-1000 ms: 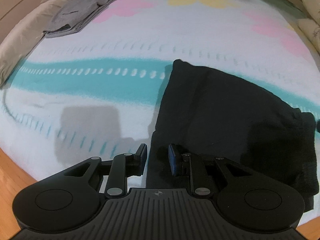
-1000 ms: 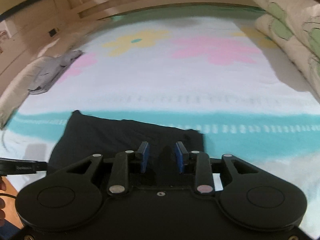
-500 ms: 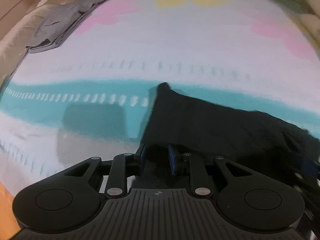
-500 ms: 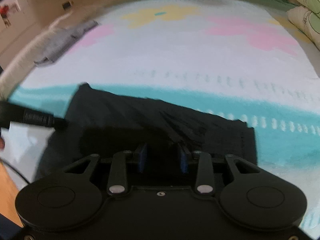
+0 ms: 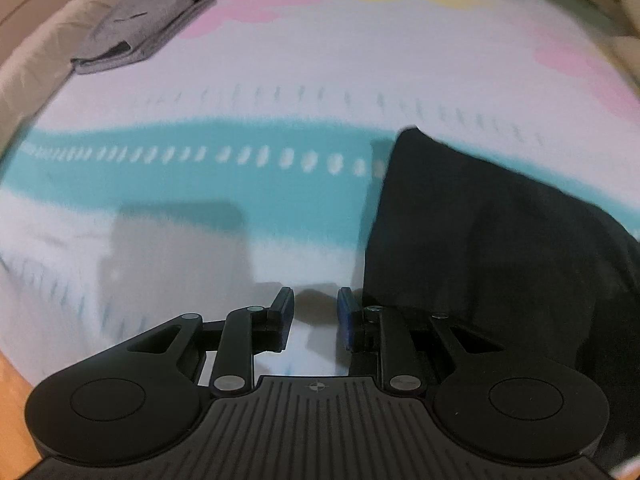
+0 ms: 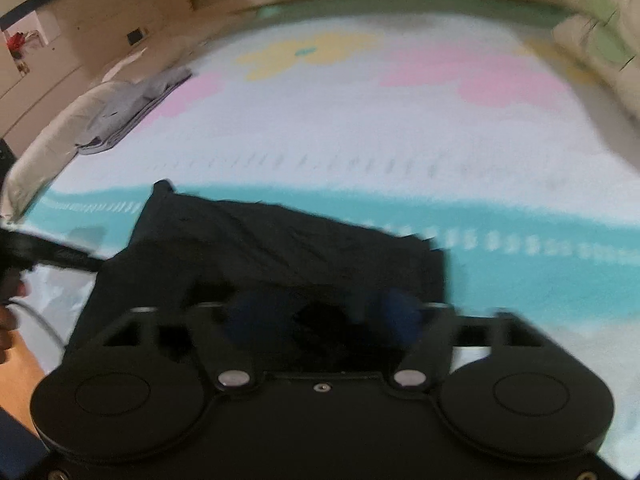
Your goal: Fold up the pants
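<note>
Black pants (image 5: 500, 248) lie folded in a rough rectangle on the flowered bedsheet (image 5: 320, 92). In the left wrist view my left gripper (image 5: 315, 316) hovers just left of the pants' near edge. Its blue pads stand a little apart, with only sheet showing between them. In the right wrist view the black pants (image 6: 280, 248) lie under my right gripper (image 6: 328, 312). Its jaws are opening wide, blurred by motion, and the cloth lies below them, not pinched. The left gripper (image 6: 60, 256) pokes in at that view's left edge.
A folded grey garment (image 5: 156, 20) rests far left beside a white pillow (image 5: 36, 68). Rolled bedding (image 6: 596, 28) is stacked at the far right. A hand (image 6: 8, 320) and wooden floor (image 5: 12, 392) show at the near left, off the bed's edge.
My left gripper slid left, off the pants' edge and onto bare sheet. The right gripper's jaws spread from narrow to wide over the pants, which now lie flatter.
</note>
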### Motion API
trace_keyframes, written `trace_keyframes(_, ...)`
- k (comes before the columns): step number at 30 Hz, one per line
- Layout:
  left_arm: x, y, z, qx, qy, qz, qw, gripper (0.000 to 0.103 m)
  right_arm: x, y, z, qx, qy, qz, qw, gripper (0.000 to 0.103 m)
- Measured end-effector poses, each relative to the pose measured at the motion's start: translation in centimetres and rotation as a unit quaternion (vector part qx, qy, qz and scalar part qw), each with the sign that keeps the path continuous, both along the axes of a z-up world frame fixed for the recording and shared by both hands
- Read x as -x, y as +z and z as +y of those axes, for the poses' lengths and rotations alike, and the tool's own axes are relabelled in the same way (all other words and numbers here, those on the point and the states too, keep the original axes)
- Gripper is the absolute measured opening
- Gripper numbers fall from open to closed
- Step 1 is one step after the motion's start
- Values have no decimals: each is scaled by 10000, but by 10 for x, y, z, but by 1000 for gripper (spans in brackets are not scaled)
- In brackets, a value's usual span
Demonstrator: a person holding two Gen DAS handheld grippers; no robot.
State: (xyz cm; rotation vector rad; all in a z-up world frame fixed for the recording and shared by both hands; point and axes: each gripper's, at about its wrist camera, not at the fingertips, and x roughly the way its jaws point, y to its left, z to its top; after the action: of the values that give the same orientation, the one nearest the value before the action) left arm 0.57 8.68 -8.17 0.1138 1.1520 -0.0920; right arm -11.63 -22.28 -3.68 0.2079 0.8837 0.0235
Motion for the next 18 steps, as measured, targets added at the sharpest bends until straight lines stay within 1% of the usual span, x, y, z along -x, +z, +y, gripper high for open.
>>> trace_keyframes(3, 18, 1, 3, 55, -322, -93, 9994, 26, 12, -3, -15, -206, -44, 85, 9997, 80)
trace_keyframes(6, 25, -3, 1, 58, -656, -90, 9978, 28, 17, -14, -25, -434, -135, 281, 9986, 80)
trace_keyframes(9, 31, -7, -10, -127, -762, -189, 9968, 28, 17, -25, -28, -558, -111, 505, 9971, 80)
trace_keyframes(11, 32, -6, -10, -165, -808, -201, 9964, 28, 16, -30, -30, -718, -112, 610, 9955, 80)
trace_keyframes(13, 31, -3, -6, -50, -777, -161, 9968, 28, 18, -32, -33, -840, -117, 612, 9945, 81)
trace_keyframes(16, 26, 2, 10, 345, -621, -89, 9974, 28, 15, -33, -36, -921, -161, 619, 9937, 82)
trace_keyframes(18, 26, 6, 17, 543, -583, -127, 9967, 28, 18, -33, -42, -992, -219, 600, 9930, 81)
